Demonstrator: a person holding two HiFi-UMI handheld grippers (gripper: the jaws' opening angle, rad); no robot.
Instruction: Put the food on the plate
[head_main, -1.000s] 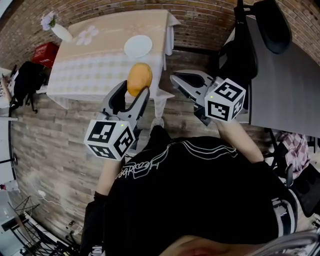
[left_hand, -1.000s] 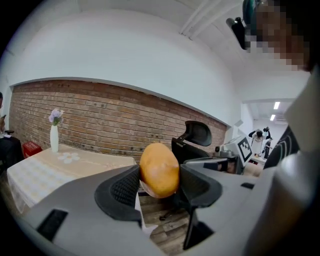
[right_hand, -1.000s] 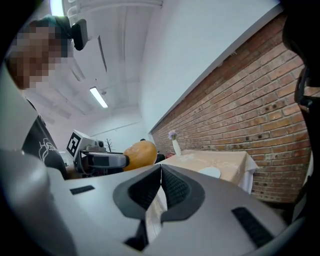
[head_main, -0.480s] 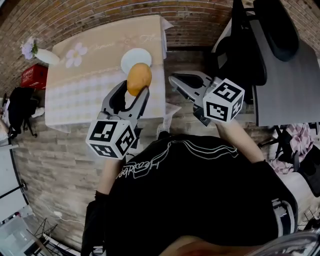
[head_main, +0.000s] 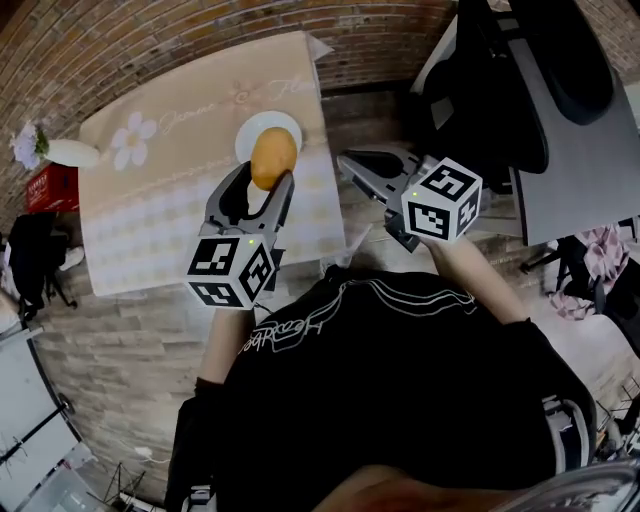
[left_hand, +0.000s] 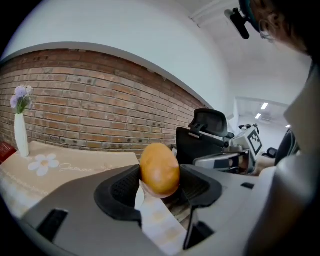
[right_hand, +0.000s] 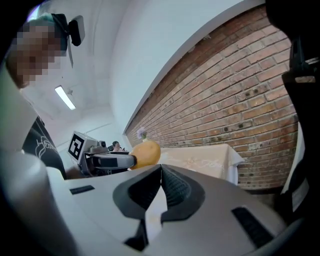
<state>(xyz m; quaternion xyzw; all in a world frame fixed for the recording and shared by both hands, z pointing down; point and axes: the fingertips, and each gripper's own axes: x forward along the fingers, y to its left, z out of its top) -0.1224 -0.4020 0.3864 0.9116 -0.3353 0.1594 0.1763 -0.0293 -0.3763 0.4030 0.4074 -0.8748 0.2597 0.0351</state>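
An orange-brown, egg-shaped piece of food (head_main: 272, 157) is gripped between the pads of my left gripper (head_main: 263, 176). In the head view it hangs in front of a white plate (head_main: 262, 122) that lies near the right end of a beige table (head_main: 170, 210); its height above the plate cannot be told. The left gripper view shows the food (left_hand: 159, 169) squeezed between both pads of that gripper (left_hand: 160, 181). My right gripper (head_main: 350, 160) is held to the right, off the table's edge, shut with nothing in it; its pads meet (right_hand: 161, 167). The food (right_hand: 145, 153) shows to its left.
A white vase with flowers (head_main: 60, 152) stands at the table's left end, a red box (head_main: 40, 188) beyond it. A black office chair (head_main: 480, 95) and a grey desk (head_main: 590, 140) are on the right. A brick wall runs behind, with wood-plank flooring below.
The person has moved toward the table. The left gripper, still holding the food, now lines up with the plate instead of hanging short of the table. The right gripper stays beside it.
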